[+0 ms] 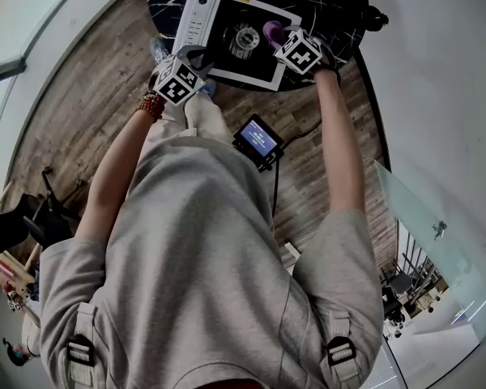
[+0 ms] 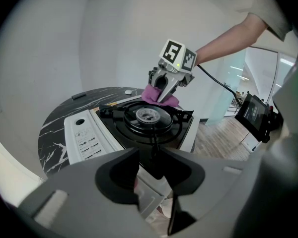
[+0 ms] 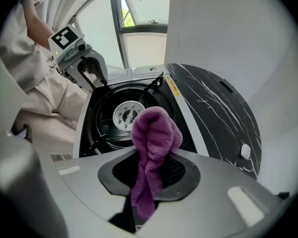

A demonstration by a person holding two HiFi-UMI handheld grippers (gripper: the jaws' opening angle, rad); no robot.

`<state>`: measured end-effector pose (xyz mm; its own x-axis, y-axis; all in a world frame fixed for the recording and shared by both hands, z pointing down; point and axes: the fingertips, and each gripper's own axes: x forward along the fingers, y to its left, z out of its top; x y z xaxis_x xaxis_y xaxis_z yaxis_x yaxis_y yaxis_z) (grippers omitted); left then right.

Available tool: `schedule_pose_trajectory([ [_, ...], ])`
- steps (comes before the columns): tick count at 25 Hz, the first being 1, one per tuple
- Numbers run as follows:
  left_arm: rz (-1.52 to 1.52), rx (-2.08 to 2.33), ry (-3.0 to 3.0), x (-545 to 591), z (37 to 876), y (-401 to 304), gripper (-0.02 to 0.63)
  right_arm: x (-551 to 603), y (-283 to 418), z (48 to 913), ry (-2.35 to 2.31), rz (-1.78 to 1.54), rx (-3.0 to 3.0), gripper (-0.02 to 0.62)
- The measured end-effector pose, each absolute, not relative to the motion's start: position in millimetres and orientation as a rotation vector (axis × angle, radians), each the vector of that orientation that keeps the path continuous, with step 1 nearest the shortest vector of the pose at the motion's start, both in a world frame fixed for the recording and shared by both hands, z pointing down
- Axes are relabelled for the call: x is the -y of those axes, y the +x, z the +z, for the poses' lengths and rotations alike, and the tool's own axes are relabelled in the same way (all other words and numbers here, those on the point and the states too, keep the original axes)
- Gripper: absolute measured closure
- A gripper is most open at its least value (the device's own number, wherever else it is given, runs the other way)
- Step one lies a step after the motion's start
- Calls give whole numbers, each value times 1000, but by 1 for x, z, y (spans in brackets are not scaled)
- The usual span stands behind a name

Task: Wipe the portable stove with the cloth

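Observation:
The portable stove [image 1: 227, 65], white with a black top and a round burner [image 1: 245, 39], lies on a small dark marble table [image 1: 332, 6]. My right gripper [image 1: 280, 36] points steeply down at the stove's far right edge. It is shut on a purple cloth [image 3: 154, 138], which bunches up above the jaws and hangs over the black top. From the left gripper view the cloth [image 2: 158, 96] rests on the stove's far corner. My left gripper [image 2: 153, 182] is at the stove's near left corner, and the white edge [image 2: 149, 192] sits between its jaws.
The control panel [image 2: 87, 140] runs along the stove's left side. A small white object [image 3: 246, 151] lies on the table [image 3: 213, 108] to the right of the stove. A small screen [image 1: 257, 140] with a cable hangs at the person's front, above the wooden floor [image 1: 89, 104].

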<state>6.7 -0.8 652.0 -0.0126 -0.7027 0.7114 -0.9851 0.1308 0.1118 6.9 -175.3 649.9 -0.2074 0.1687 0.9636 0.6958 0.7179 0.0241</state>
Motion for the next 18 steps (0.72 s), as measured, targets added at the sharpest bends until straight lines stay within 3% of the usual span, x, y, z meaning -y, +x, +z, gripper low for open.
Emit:
schedule_pose_trajectory([
  [18, 574, 1779, 1629, 1, 653, 6, 480, 158, 45, 655, -813, -467, 1637, 505],
])
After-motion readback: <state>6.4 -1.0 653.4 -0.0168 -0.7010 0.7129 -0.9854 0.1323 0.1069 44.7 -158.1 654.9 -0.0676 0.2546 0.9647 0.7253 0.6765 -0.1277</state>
